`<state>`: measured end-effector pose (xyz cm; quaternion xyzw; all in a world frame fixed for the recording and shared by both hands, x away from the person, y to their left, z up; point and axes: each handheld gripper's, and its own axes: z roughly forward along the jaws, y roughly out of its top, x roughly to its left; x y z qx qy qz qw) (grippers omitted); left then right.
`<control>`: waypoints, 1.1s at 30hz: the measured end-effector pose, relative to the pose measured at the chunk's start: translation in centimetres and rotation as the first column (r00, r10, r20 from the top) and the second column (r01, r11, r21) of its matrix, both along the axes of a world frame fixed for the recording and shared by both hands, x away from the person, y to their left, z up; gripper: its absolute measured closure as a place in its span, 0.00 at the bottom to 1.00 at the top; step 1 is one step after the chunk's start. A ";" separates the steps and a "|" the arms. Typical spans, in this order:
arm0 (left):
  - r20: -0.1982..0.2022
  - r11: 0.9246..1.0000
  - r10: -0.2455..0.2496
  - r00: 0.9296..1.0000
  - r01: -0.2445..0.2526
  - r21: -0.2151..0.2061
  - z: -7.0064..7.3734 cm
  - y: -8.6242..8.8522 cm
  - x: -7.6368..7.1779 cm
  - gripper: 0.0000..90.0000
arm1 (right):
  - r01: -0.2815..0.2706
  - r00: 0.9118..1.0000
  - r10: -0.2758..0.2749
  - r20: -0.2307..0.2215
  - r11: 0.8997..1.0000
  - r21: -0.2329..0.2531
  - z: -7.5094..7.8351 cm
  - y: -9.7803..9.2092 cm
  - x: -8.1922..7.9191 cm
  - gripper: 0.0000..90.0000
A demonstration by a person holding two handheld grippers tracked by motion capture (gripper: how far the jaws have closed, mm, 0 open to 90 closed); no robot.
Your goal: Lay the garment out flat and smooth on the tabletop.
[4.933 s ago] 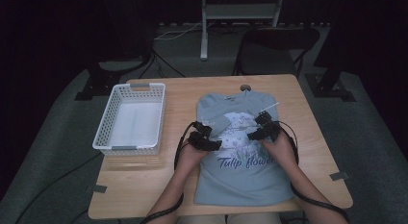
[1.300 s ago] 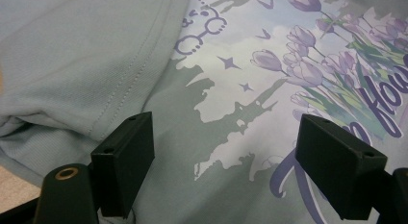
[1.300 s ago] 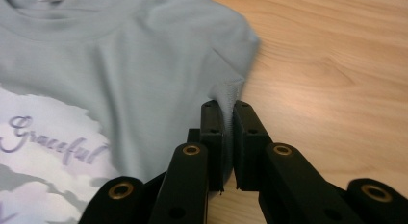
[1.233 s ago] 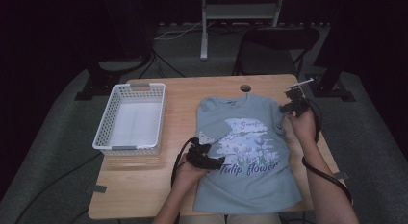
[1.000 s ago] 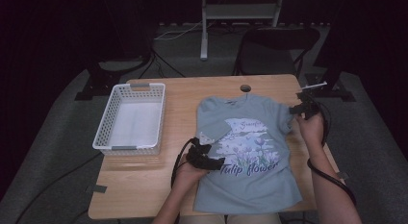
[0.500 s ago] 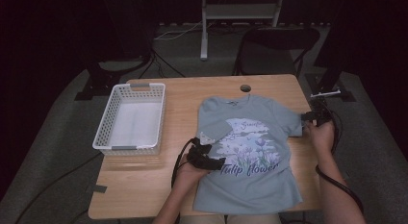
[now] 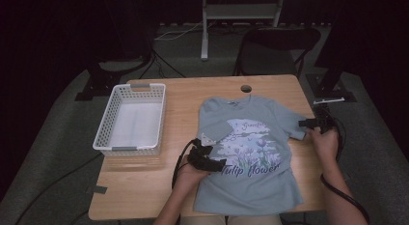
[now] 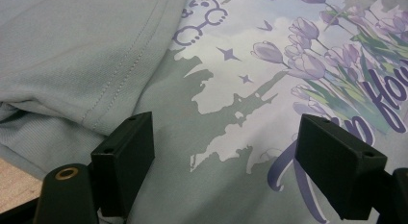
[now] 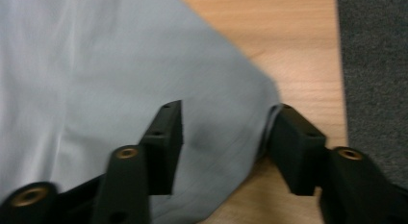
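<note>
One T-shirt (image 7: 253, 157), pale blue-grey with a tulip print, spread flat. One white lattice basket (image 7: 129, 119), well apart from the left gripper (image 7: 208, 160) on its outer side. Two grippers: the left gripper over the shirt's print, the right gripper (image 7: 314, 123) at one sleeve edge. One desk (image 7: 183, 97) bears them all. One dark chair (image 7: 277, 49) stands beyond both grippers.

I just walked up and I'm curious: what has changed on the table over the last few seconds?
The right gripper pulled the shirt's folded right sleeve out to the table's right edge, spreading it flat; its jaws are now open around the sleeve end. The left gripper slid down to the shirt's left side and rests there, open. The left sleeve stayed folded in. The basket did not move.
</note>
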<state>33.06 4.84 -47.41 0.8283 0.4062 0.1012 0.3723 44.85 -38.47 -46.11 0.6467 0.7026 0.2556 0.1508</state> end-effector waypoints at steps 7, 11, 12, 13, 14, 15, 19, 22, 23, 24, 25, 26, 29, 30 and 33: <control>0.003 1.000 0.000 1.000 0.000 0.010 0.0 0.0 0.0 0.25 | -0.020 0.997 0.019 0.074 1.000 0.003 -0.2 0.8 -1.9 0.22; 0.004 1.000 0.000 1.000 0.000 0.003 0.0 0.1 -0.1 0.25 | -0.090 0.991 0.087 0.099 0.996 0.022 -0.3 1.1 -2.8 0.13; 0.005 1.000 0.001 1.000 -0.001 0.003 0.1 0.1 -0.1 0.25 | -0.113 0.987 0.108 0.119 0.993 0.035 -0.2 1.2 -3.2 0.14; 0.006 1.000 0.000 1.000 0.000 0.005 0.1 0.2 -0.1 0.25 | -0.140 0.982 0.131 0.134 0.988 0.065 -0.2 1.2 -3.6 0.13; 0.005 1.000 0.000 1.000 0.000 0.002 0.2 0.2 -0.1 0.25 | -0.156 0.978 0.142 0.154 0.985 0.080 -0.1 1.2 -4.1 0.13; 0.006 1.000 0.002 1.000 -0.002 0.005 0.2 0.2 -0.2 0.25 | -0.160 0.974 0.143 0.176 0.983 0.087 0.0 1.2 -4.6 0.13; 0.011 1.000 -0.003 1.000 0.003 0.022 0.1 0.2 -0.2 0.25 | -0.218 0.957 0.181 0.228 0.964 0.151 -0.1 0.7 -6.6 0.10; 0.008 1.000 0.002 1.000 -0.003 0.021 0.1 0.3 0.0 0.25 | -0.251 0.941 0.204 0.269 0.956 0.154 -0.1 0.3 -8.4 0.04; 0.010 1.000 0.007 1.000 -0.007 0.019 0.1 0.3 0.0 0.25 | -0.257 0.939 0.208 0.273 0.953 0.158 -0.1 0.2 -8.9 0.00; 0.010 1.000 0.003 1.000 -0.003 0.023 0.1 0.3 0.1 0.25 | -0.265 0.936 0.216 0.278 0.952 0.155 -0.2 0.2 -9.5 0.00; 0.009 1.000 0.003 1.000 -0.003 0.021 0.2 0.3 0.1 0.25 | -0.264 0.935 0.213 0.285 0.952 0.154 -0.3 0.1 -10.1 0.00; 0.012 1.000 0.008 1.000 -0.009 0.021 0.2 0.2 0.1 0.25 | -0.262 0.933 0.209 0.293 0.953 0.155 -0.4 0.1 -10.7 0.00; 0.013 1.000 0.014 1.000 -0.015 0.022 0.4 0.1 0.3 0.25 | -0.250 0.932 0.188 0.309 0.953 0.173 -0.7 0.0 -12.4 0.00; 0.014 0.999 0.017 1.000 -0.017 0.028 0.4 0.2 0.4 0.25 | -0.243 0.934 0.181 0.309 0.955 0.172 -0.9 0.1 -12.9 0.00; 0.024 0.999 0.020 1.000 -0.021 0.039 0.8 0.0 0.7 0.25 | -0.243 0.931 0.180 0.318 0.955 0.171 -1.4 0.6 -14.2 0.00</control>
